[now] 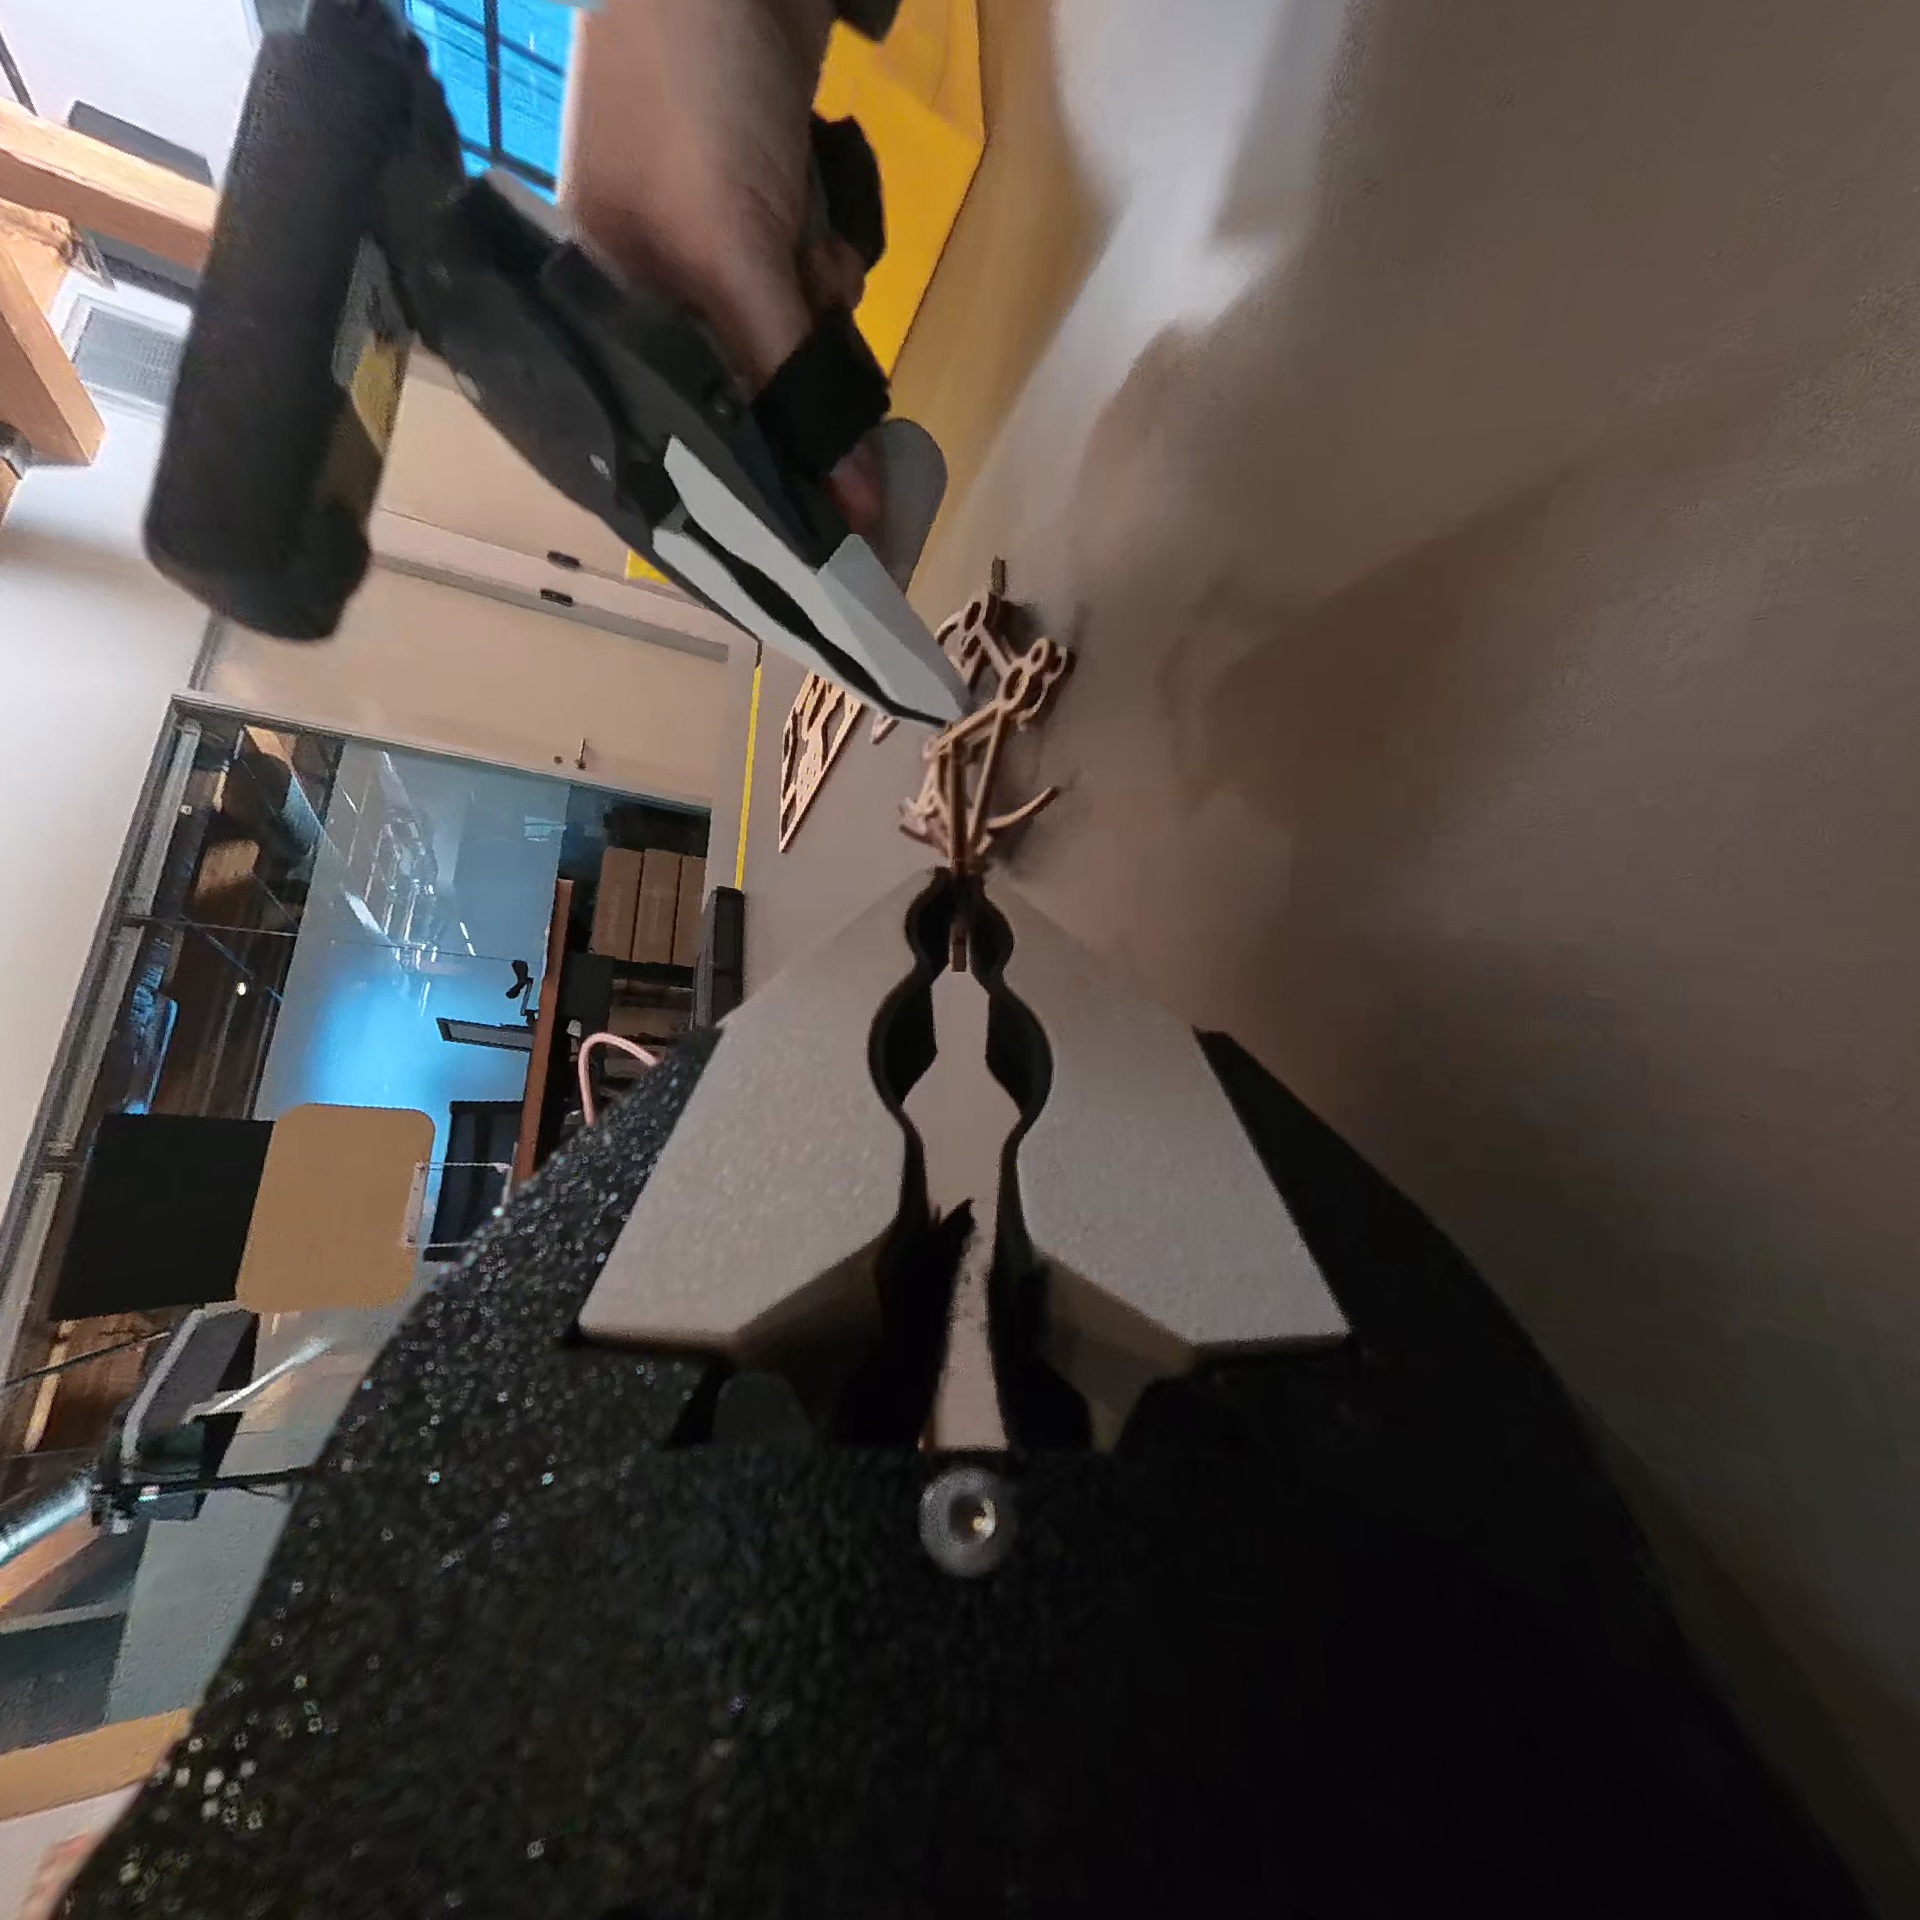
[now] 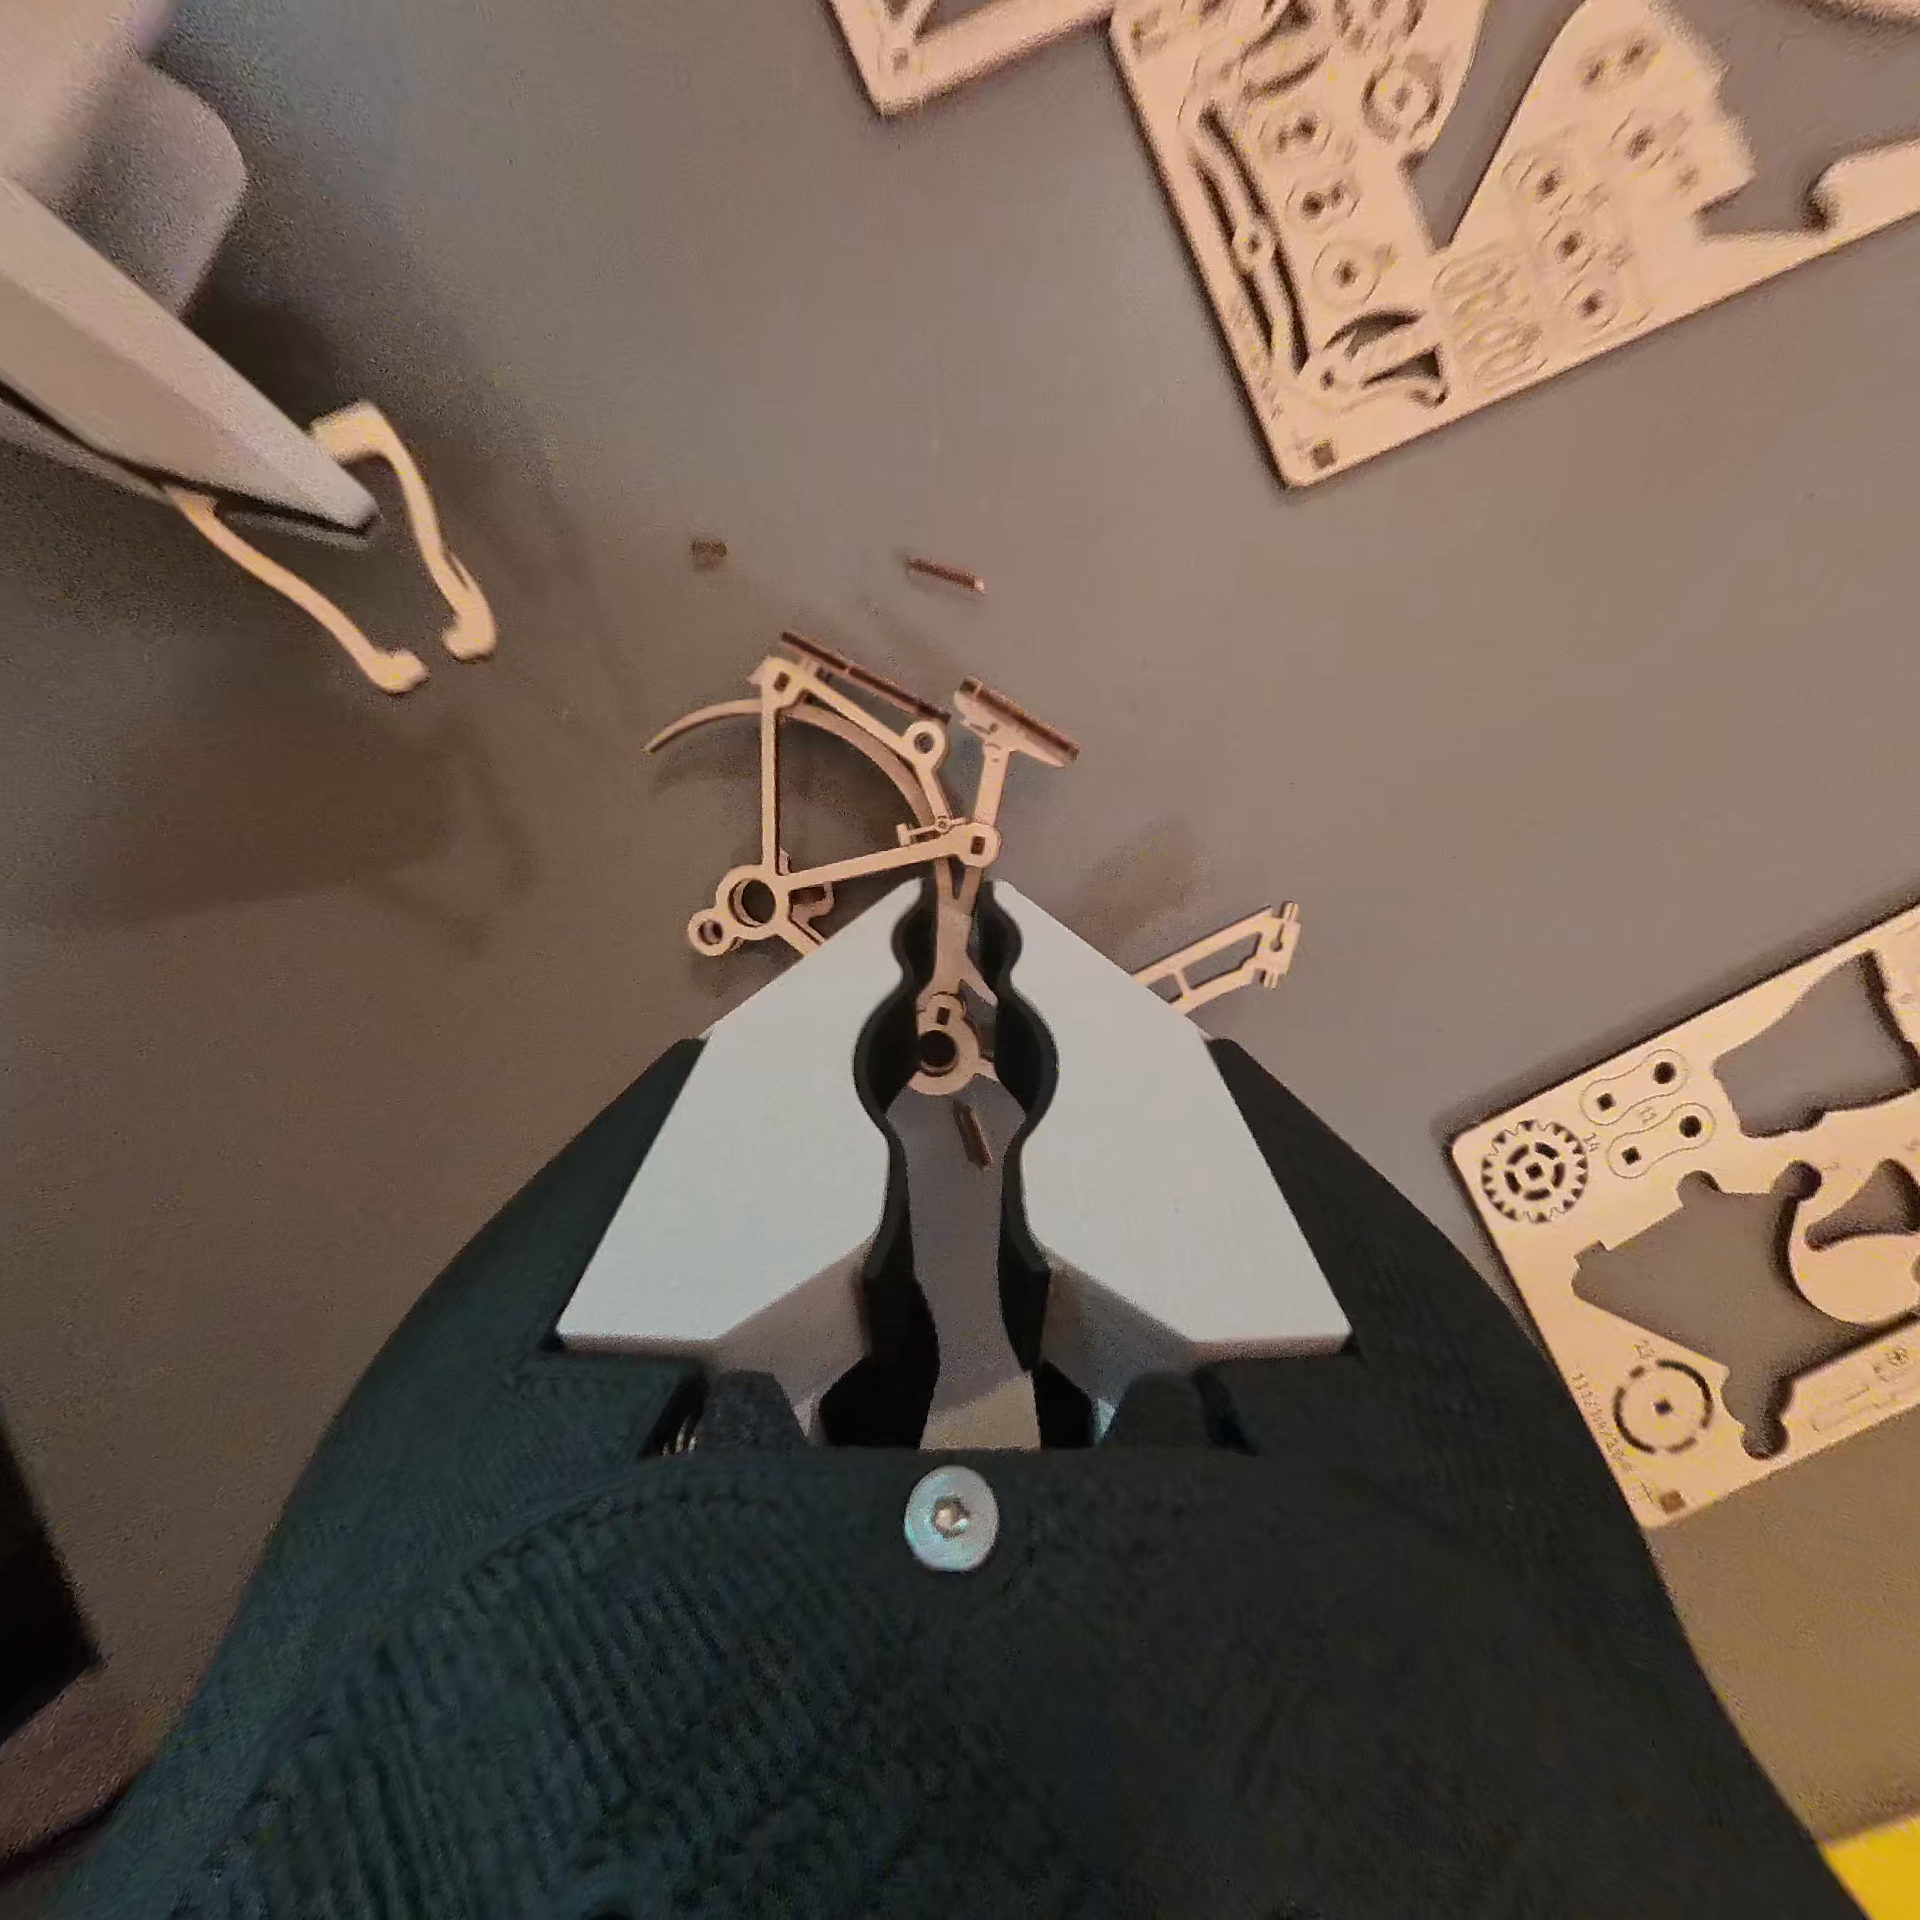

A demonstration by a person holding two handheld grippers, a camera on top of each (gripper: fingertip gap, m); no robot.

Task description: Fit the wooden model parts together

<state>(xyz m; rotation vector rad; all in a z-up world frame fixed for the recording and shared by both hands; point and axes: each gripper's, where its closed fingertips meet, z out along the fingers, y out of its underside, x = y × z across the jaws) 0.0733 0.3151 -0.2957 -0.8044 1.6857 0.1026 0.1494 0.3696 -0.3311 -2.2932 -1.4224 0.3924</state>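
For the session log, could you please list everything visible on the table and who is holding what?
bike frame: one, pale wood, table centre, clamped in right tongs
forked part: one, pale wood, held by left tongs, upper left
strut: one, pale wood, lying right of right tongs
pegs: about three, brown, loose around the frame
cut-out sheets: three, pale wood, top and right edges
table: one, grey
hand: one, gripping right tool
left tongs: shut on forked part
right tongs: shut on bike frame

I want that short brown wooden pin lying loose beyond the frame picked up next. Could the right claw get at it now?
Probably not yet: the right claw is shut on the pale wooden bicycle frame. The short brown wooden pin lies uncovered on the grey table.
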